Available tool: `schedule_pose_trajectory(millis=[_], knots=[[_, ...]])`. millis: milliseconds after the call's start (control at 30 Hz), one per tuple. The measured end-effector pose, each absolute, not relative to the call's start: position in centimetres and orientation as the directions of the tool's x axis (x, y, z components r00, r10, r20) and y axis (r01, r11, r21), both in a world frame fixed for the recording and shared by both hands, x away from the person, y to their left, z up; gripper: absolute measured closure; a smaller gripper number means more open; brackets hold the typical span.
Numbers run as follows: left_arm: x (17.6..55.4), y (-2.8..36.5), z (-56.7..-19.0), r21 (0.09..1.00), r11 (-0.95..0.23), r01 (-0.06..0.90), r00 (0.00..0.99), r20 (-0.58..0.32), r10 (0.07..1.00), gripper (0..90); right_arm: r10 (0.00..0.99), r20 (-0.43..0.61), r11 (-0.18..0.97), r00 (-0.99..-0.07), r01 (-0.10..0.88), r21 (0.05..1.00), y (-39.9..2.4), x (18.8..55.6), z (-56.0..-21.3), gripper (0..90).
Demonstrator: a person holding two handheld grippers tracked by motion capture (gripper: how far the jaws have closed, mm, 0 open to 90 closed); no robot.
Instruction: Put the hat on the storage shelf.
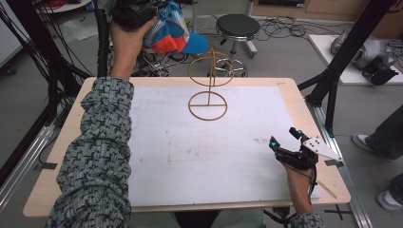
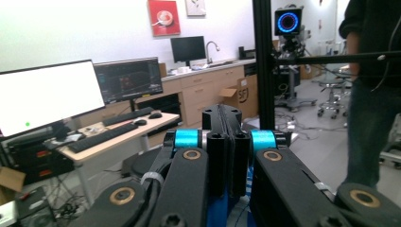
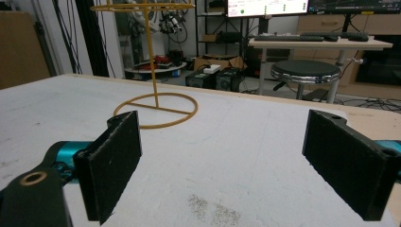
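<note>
A yellow wire stand stands upright at the far middle of the white board, with a base ring (image 1: 207, 105) and an upper ring (image 1: 210, 69); the right gripper view has its base (image 3: 156, 109) ahead to the left. My left gripper (image 1: 133, 14) is raised high beyond the table's far left edge. Its jaws (image 2: 222, 116) are pressed together, and a blue and orange cap (image 1: 173, 31) hangs at its side, seemingly held by them. My right gripper (image 1: 283, 136) rests low over the board's near right part, open (image 3: 231, 156), nothing between its pads.
The white board (image 1: 180, 156) covers most of the wooden table (image 1: 71, 142). A black stool (image 1: 237, 26) stands behind the table. Black frame posts (image 1: 351, 42) rise at the right, and a person's shoe (image 1: 363, 140) is beside the table's right edge.
</note>
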State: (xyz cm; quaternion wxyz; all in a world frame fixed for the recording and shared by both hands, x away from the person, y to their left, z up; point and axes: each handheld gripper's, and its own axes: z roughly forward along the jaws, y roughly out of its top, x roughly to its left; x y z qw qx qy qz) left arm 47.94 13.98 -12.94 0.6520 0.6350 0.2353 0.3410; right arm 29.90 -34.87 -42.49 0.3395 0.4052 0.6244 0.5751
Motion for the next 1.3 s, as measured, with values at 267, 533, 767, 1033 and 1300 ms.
schedule_pose_trajectory(millis=[267,533,767,1033,1300], knots=[[49.0,12.0,-13.6,0.991,-0.045,-0.129,0.681,0.122,0.722,89.0,0.897,0.047,0.006,-0.44,0.118,0.993,-35.0,29.8,-42.5,11.7],[49.8,10.6,-15.1,0.993,-0.081,-0.091,0.697,0.121,0.707,88.9,0.893,0.05,0.003,-0.448,0.116,0.993,-34.9,30.1,-42.5,11.8],[50.3,10.2,-16.1,0.992,-0.118,-0.037,0.714,0.109,0.691,88.9,0.892,0.048,0.005,-0.449,0.116,0.993,-34.9,30.1,-42.5,11.8],[51.0,9.4,-17.1,0.989,-0.148,0.016,0.738,0.088,0.669,88.9,0.893,0.05,0.003,-0.448,0.116,0.993,-34.9,30.0,-42.5,11.8],[51.7,8.0,-18.4,0.979,-0.197,0.053,0.753,0.091,0.651,88.9,0.892,0.051,0.001,-0.449,0.116,0.993,-34.9,30.1,-42.5,11.7]])
